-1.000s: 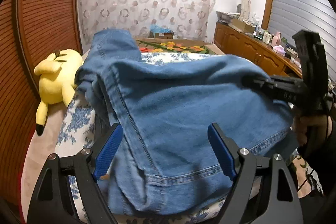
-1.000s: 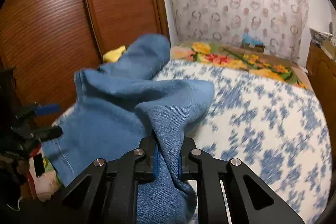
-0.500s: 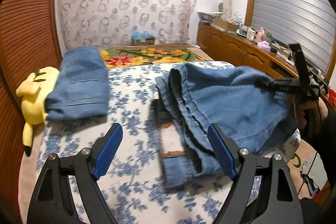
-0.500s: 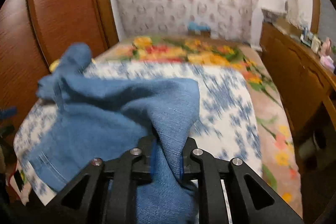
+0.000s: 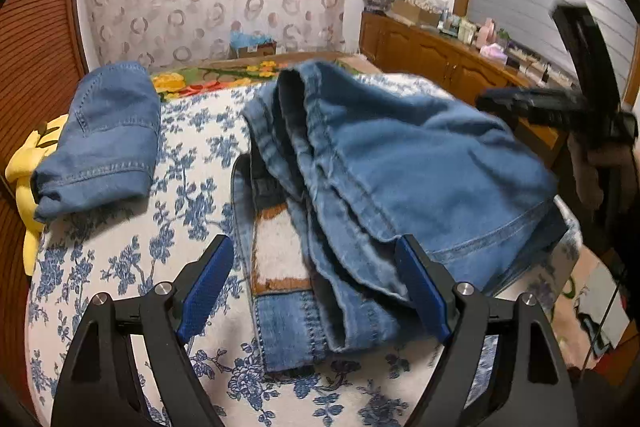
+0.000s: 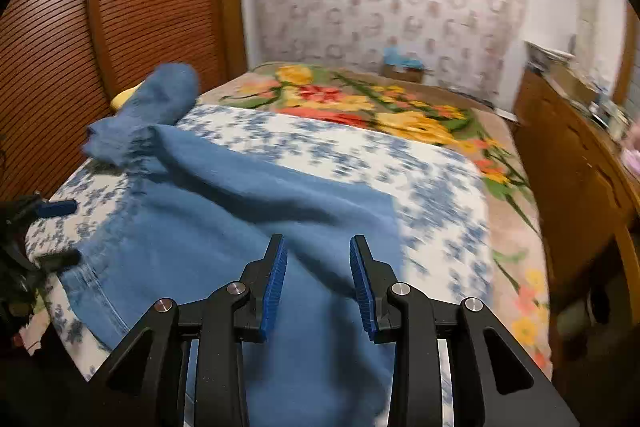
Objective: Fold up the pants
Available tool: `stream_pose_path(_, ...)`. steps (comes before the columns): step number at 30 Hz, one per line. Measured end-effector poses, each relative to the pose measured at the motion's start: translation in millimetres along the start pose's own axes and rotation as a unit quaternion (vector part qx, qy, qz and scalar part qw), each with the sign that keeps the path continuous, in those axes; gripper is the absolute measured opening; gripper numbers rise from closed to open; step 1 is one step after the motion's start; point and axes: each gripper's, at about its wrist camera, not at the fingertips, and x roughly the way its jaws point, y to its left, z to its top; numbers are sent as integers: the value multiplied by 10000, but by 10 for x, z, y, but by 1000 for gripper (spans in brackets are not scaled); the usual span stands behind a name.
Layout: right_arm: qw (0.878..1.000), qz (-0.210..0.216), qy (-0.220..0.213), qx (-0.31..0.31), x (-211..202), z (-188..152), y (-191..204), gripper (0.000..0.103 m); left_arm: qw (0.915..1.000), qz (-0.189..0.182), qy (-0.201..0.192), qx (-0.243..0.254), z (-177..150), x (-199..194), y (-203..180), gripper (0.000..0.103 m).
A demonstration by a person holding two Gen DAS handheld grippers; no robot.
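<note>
Blue denim pants (image 5: 400, 163) lie bunched on the bed with the blue-flowered cover (image 5: 132, 267), waistband and lining showing near the front. They also fill the lower left of the right wrist view (image 6: 248, 211). My left gripper (image 5: 316, 283) is open and empty, just above the near edge of the pants. My right gripper (image 6: 318, 267) is open over the denim, holding nothing; it also shows at the right of the left wrist view (image 5: 560, 107).
A second folded pair of jeans (image 5: 104, 135) lies at the left on a yellow plush toy (image 5: 28, 187). A flowered blanket (image 6: 380, 107) covers the far end of the bed. A wooden cabinet (image 5: 440, 59) runs along the right; a wooden wall (image 6: 100, 27) stands on the left.
My right gripper has opened and let go of the pants, which dropped onto the bed. The left gripper has stayed open and moved nearer over the pants.
</note>
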Motion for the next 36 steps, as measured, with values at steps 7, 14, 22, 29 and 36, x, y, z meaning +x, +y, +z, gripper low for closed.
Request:
stream_pose_path(7, 9967, 242, 736, -257, 869, 355, 137, 34, 9995, -70, 249, -195, -134, 154, 143, 84)
stream_pose_path(14, 9961, 246, 831, -171, 1419, 768, 226, 34, 9994, -65, 249, -246, -195, 114, 180, 84)
stream_pose_path(22, 9974, 432, 566, 141, 1372, 727, 199, 34, 9996, -40, 69, -286, -161, -21, 219, 84)
stream_pose_path(29, 9993, 321, 62, 186, 584, 345, 153, 50, 9996, -147, -149, -174, -75, -169, 59, 84)
stream_pose_path(36, 9996, -138, -38, 257, 121, -394, -20, 56, 9992, -307, -254, 26, 52, -178, -208, 84)
